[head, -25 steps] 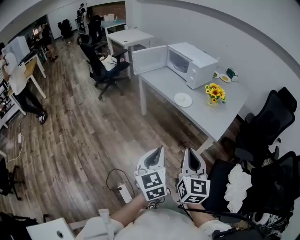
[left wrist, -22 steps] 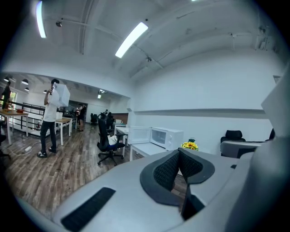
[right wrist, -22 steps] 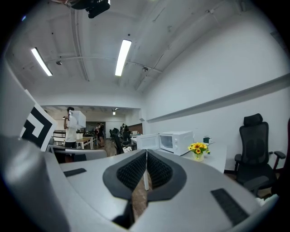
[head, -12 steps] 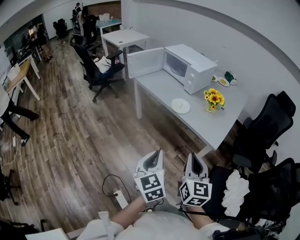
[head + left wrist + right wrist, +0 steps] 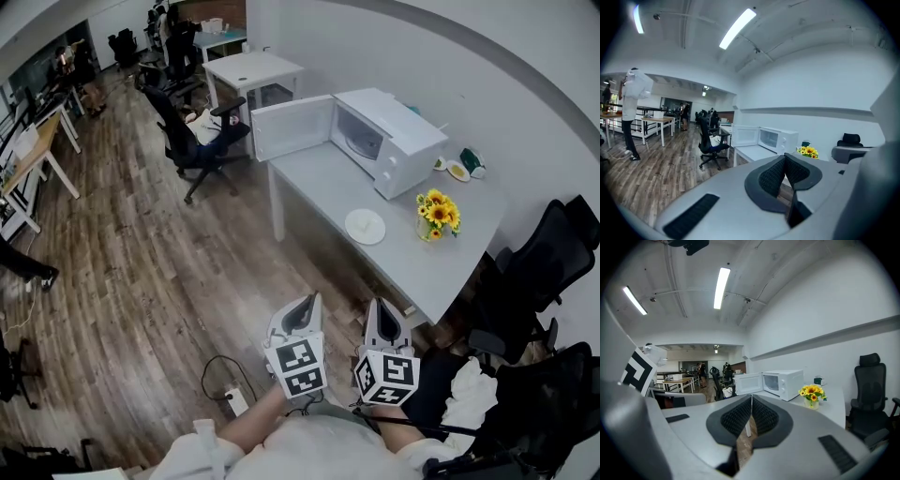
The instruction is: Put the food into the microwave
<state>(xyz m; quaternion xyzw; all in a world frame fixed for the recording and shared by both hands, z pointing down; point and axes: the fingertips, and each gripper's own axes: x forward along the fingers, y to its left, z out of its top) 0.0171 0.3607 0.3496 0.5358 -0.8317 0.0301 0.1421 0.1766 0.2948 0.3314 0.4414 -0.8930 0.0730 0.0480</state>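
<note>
The white plate (image 5: 365,226), its food too small to make out, sat on the desk (image 5: 328,178) near the open microwave (image 5: 389,141). The left tongs (image 5: 302,312) and right tongs (image 5: 382,319) hung well short, both closed and empty. Arriving shut, they could shove the plate off the edge.

Open floor (image 5: 159,272) leads to the surface (image 5: 323,178)
Microwave door (image 5: 292,127) juts past its far end; plate (image 5: 365,226) and flowers (image 5: 437,210) stand mid-surface.

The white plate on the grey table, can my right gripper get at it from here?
Probably not yet: the right gripper hangs over the floor, short of the table, and the plate lies farther along it. Nothing stands between them.
</note>
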